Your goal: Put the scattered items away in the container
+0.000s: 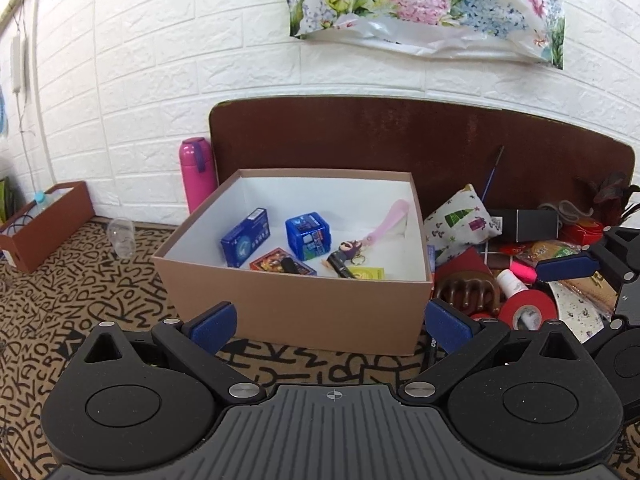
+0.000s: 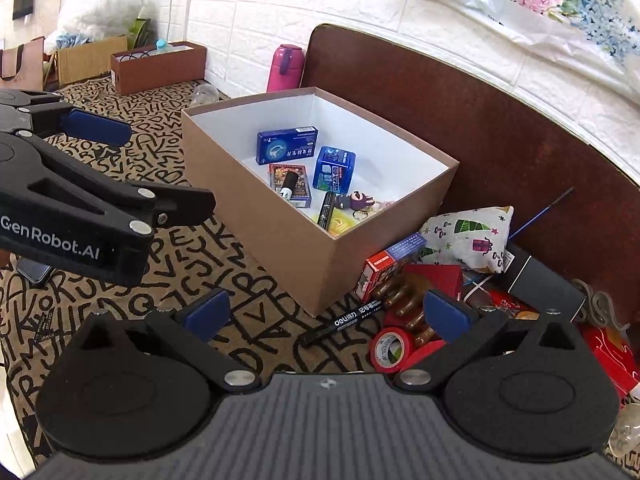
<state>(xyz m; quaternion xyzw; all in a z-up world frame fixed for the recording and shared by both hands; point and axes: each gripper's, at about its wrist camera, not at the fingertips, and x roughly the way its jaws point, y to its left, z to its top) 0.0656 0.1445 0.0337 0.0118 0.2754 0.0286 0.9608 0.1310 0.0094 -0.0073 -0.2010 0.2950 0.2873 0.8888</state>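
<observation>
Left gripper: I hold it low in front of the near wall of the brown box, its blue pads spread wide with nothing between them.
Right gripper: I hold it off the box's near right corner, pads spread wide too, nothing pinched; the black marker and the red tape roll lie on the cloth between its fingers.
Box: open-topped, white inside, standing on the letter-patterned cloth with a dark brown board behind it.
Inside the box: a flat blue carton stands towards the left; a blue cube sits at the middle; a red printed pack lies in front of those two, a small black tube resting on it; a dark-headed keyring figure with a pink strap lies at the right; a yellow packet lies against the near wall, a black pen across it.
Loose pile: just right of the box, touching or nearly touching its right wall: a tree-print pouch, a red-and-blue carton, a brown claw-shaped piece, a white bottle, a black box and red packets.
Left of the box: a pink flask stands at the far left corner; a clear cup lies further left, near a long brown tray.
</observation>
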